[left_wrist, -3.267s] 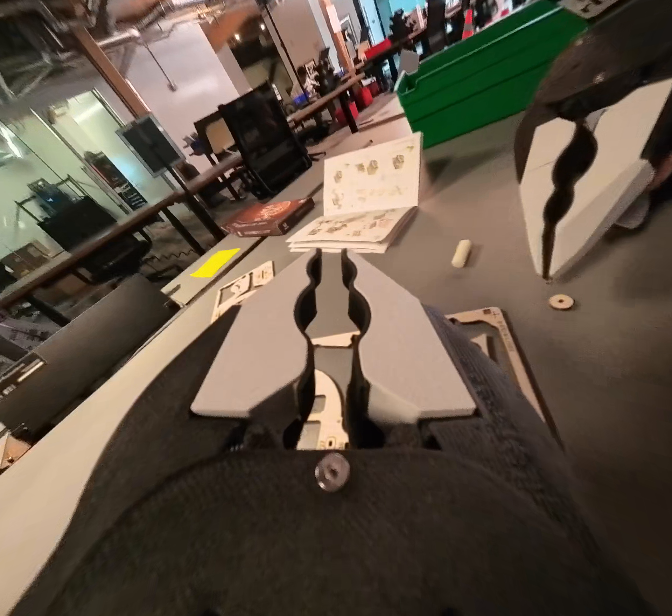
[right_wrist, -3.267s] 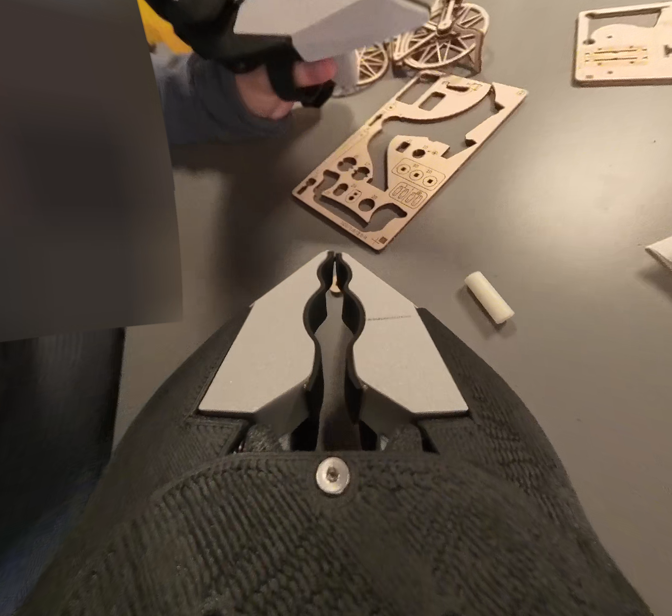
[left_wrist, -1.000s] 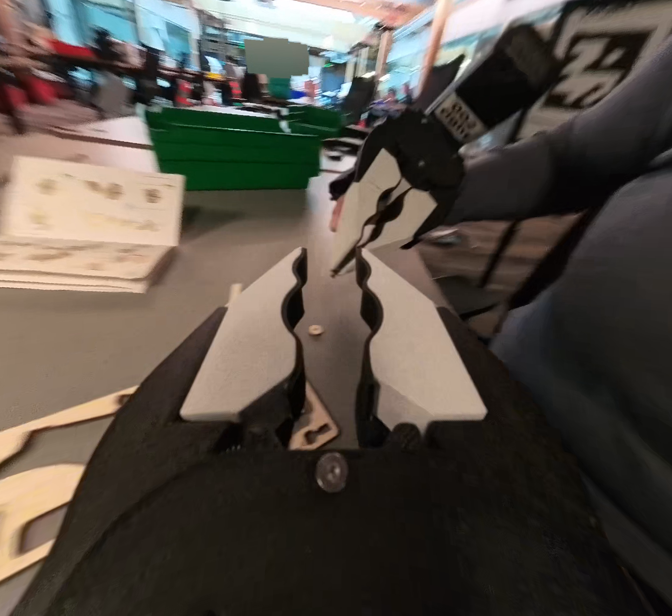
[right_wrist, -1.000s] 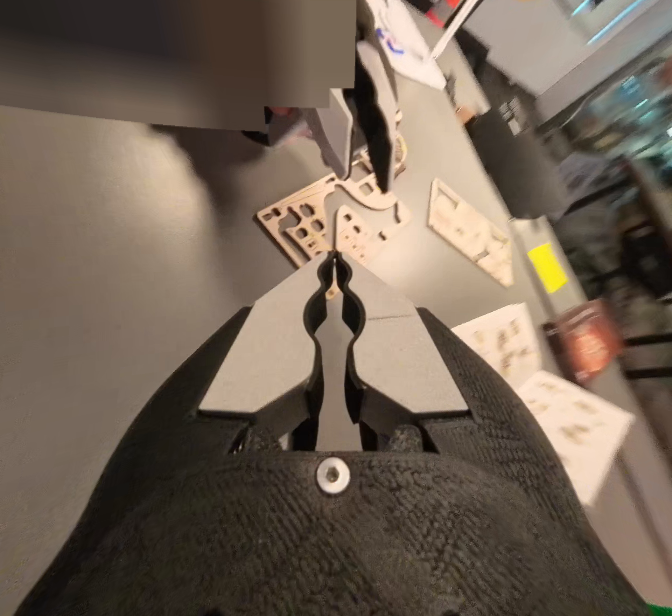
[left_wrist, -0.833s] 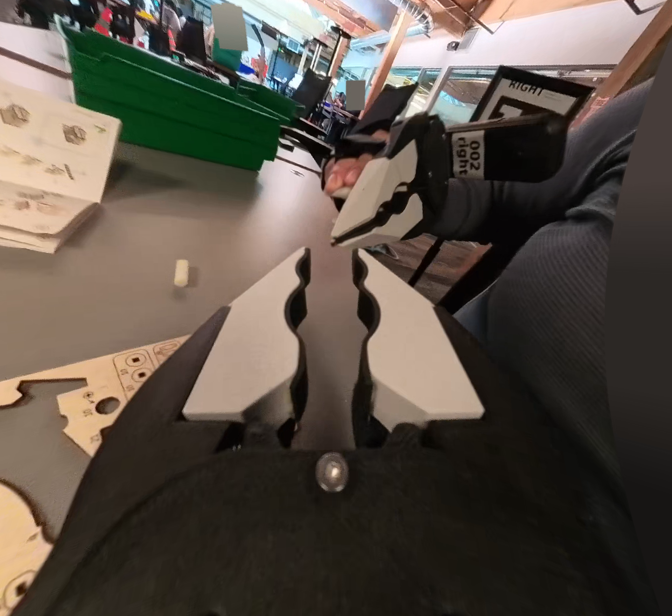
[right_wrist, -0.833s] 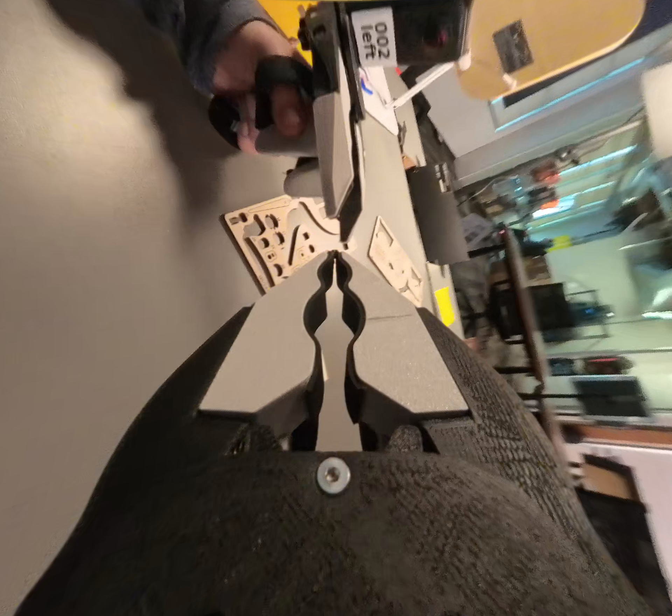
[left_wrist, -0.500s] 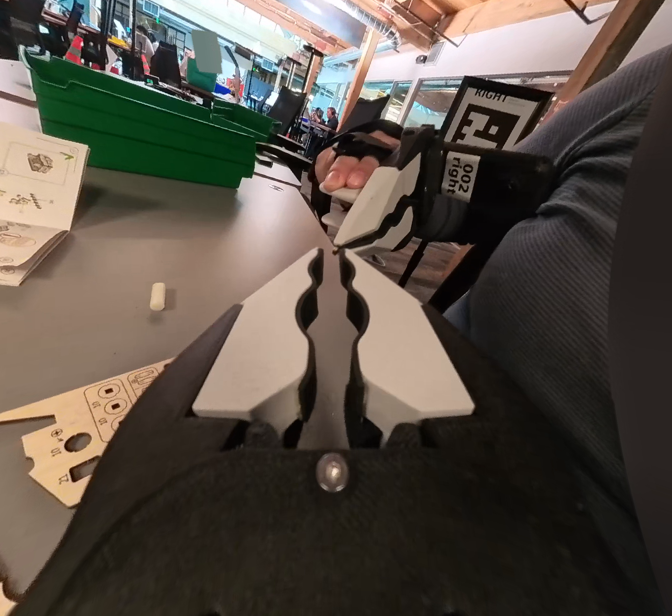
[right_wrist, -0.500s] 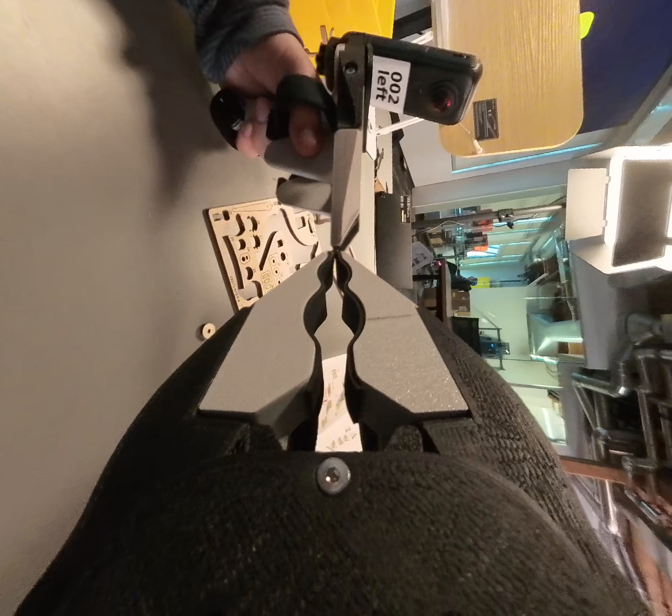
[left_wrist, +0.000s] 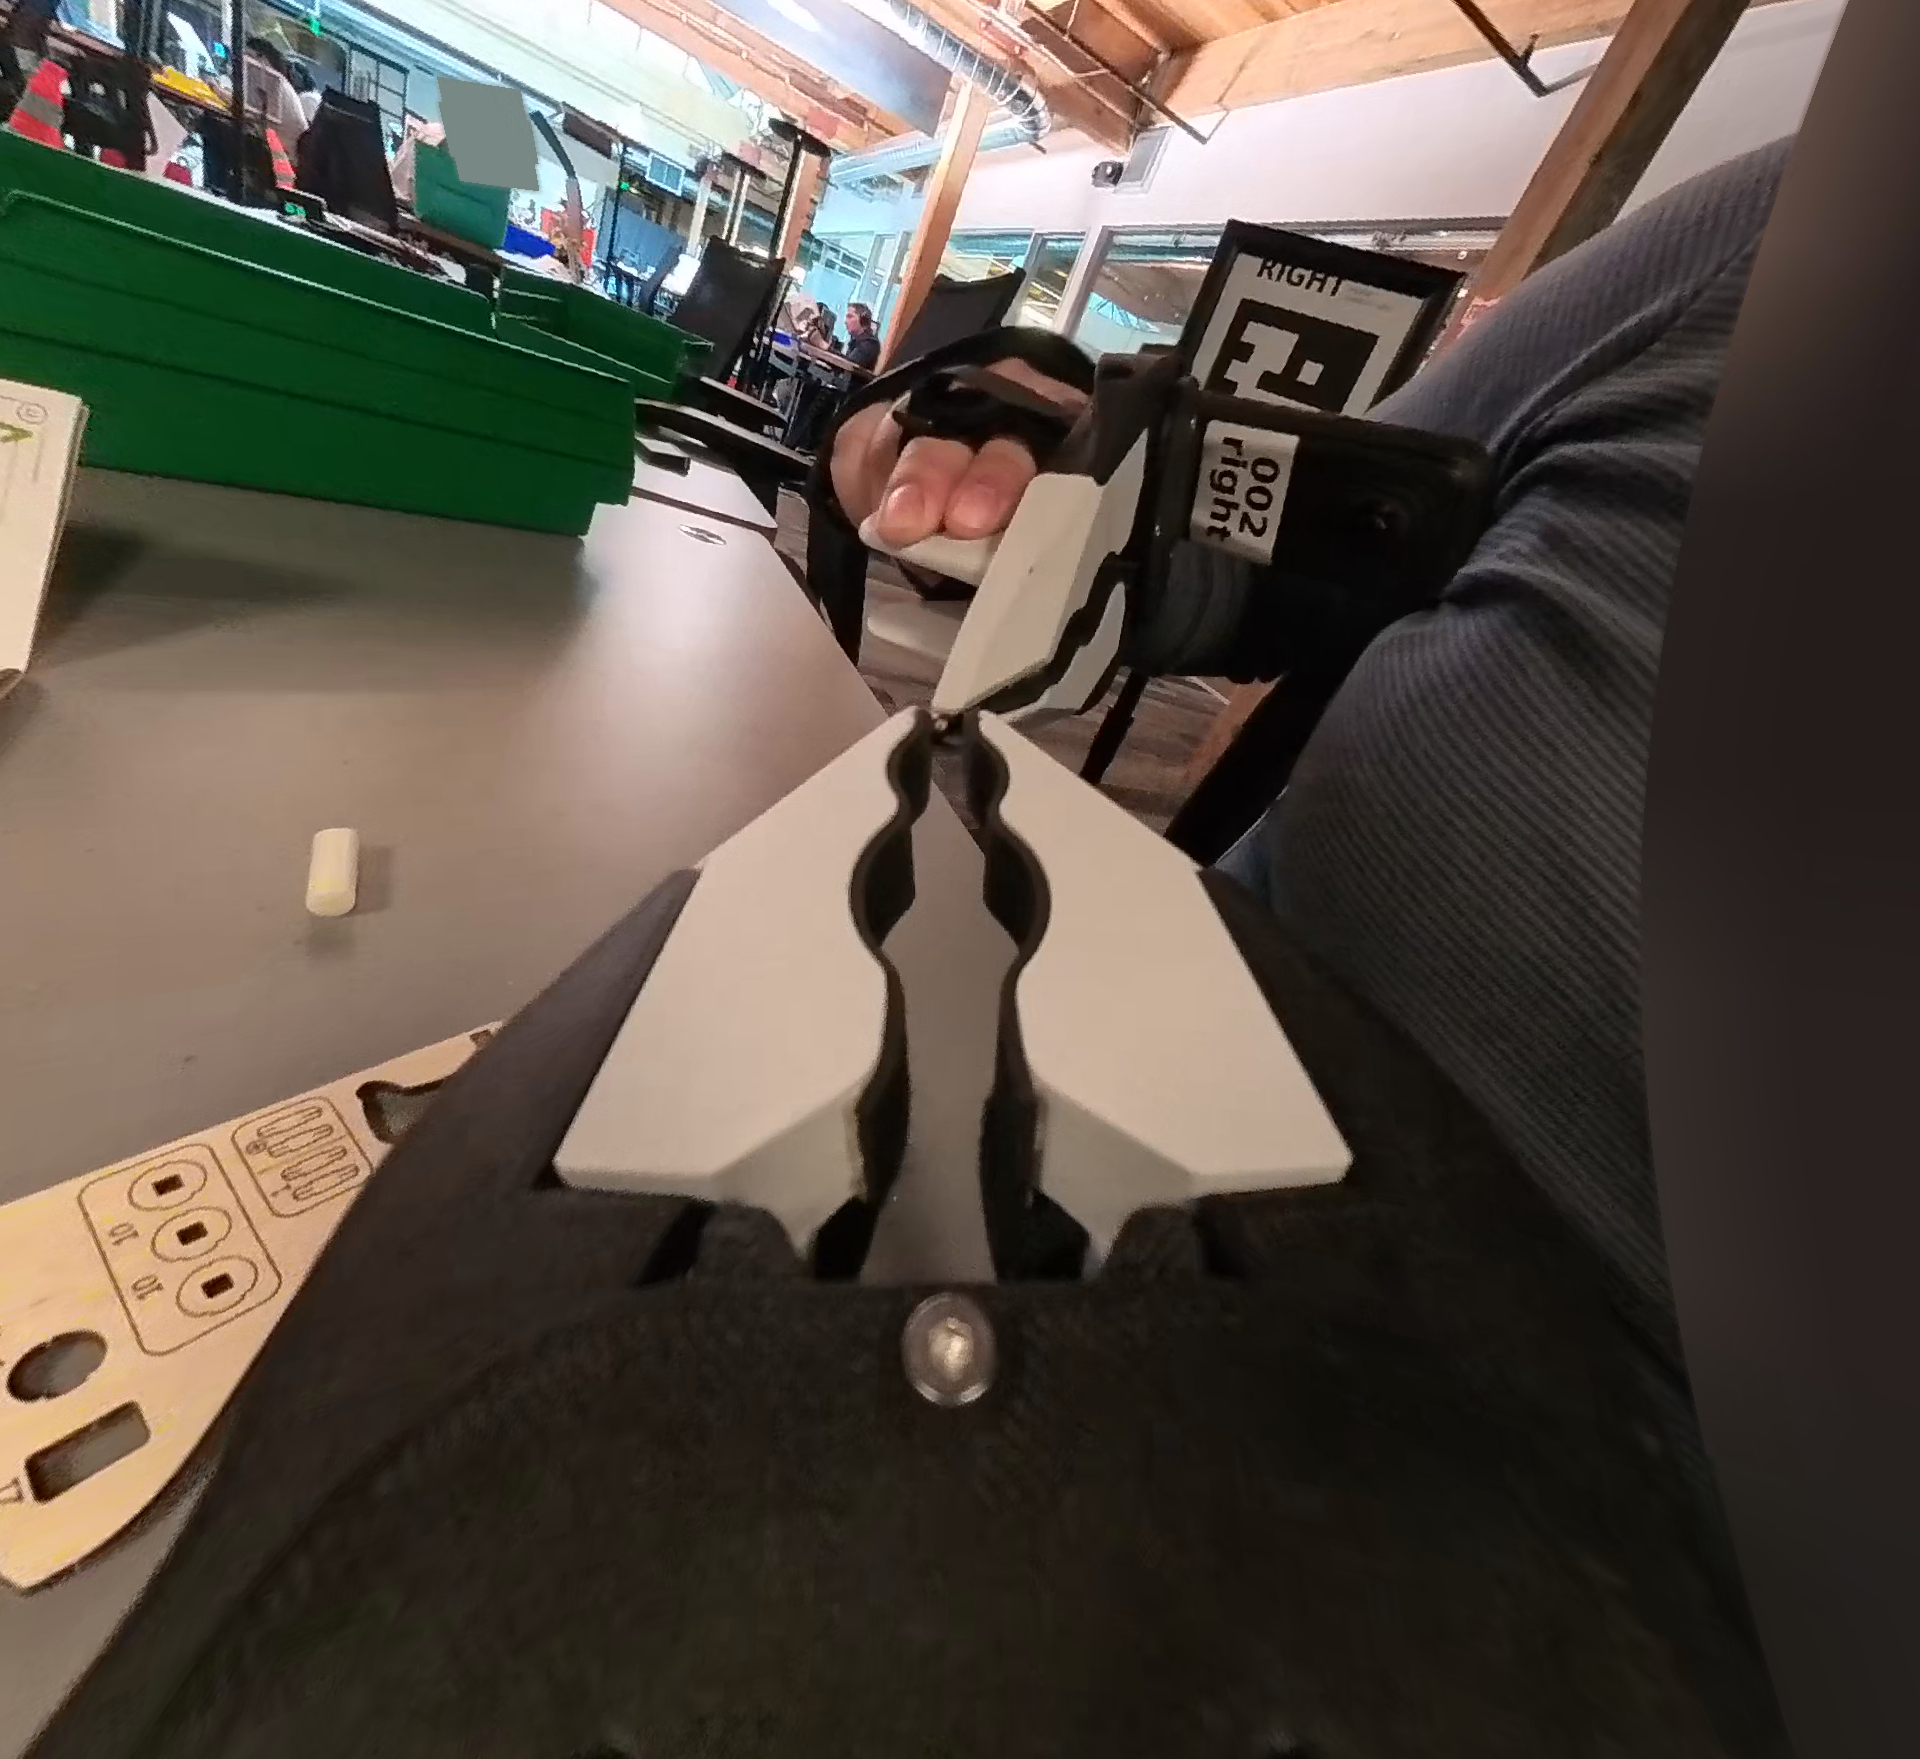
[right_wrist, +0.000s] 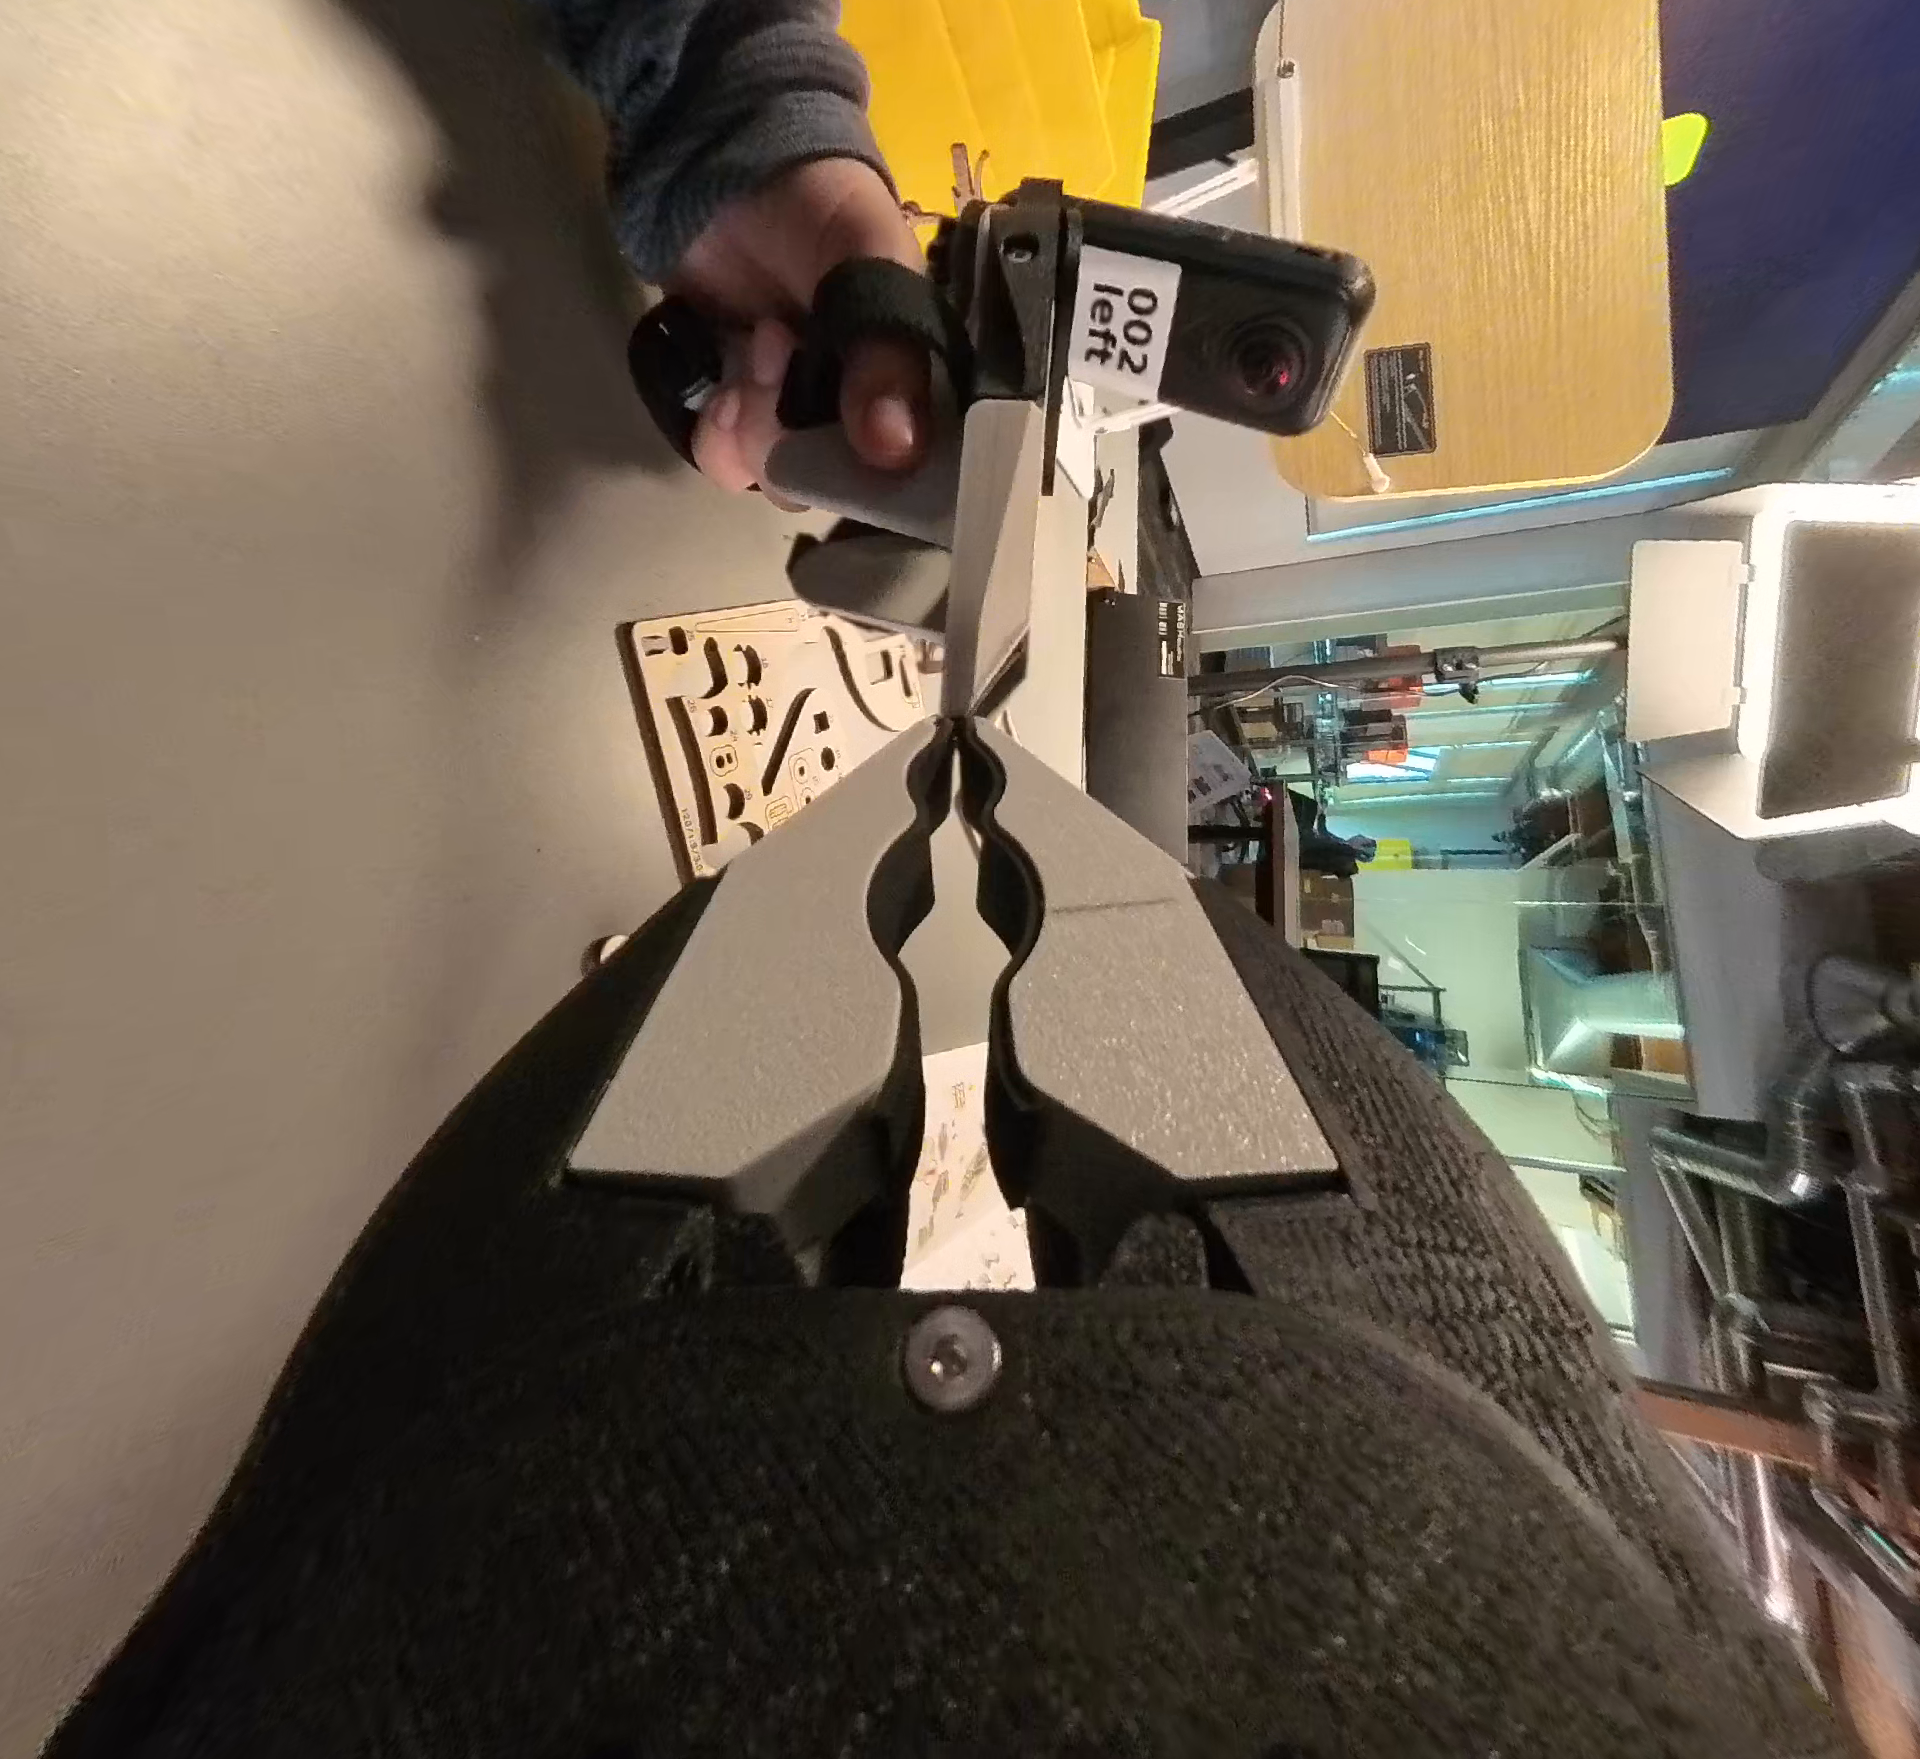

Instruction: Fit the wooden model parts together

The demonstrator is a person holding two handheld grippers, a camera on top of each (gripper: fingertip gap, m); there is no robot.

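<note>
My left gripper (left_wrist: 945, 722) and my right gripper (right_wrist: 951, 724) meet tip to tip in the air above the grey table (left_wrist: 468, 691). A tiny wooden part (left_wrist: 941, 722) sits where the tips meet and is mostly hidden. The right gripper (left_wrist: 961, 707) is shut on it. The left gripper has narrowed around the same spot, with only a slim gap at its tips. In the right wrist view the left gripper (right_wrist: 954, 710) shows edge-on, with a hand on it. A laser-cut wooden sheet (left_wrist: 156, 1294) with several cut-outs lies under my left gripper and also shows in the right wrist view (right_wrist: 748, 722).
A small white cylinder (left_wrist: 332, 871) lies on the table. Green bins (left_wrist: 312, 400) stand at the back, with a booklet (left_wrist: 31, 525) at the far left. Yellow bins (right_wrist: 997, 16) show behind the left hand. The table edge (left_wrist: 821, 608) runs close to the grippers. A person's sleeve (left_wrist: 1507, 774) fills the right. Less than 4 cm separates the two grippers' tips.
The right gripper lifted the small part off the table and swung toward the left gripper. The left gripper let go of its wooden piece, turned right, then narrowed from open as the tips met.
</note>
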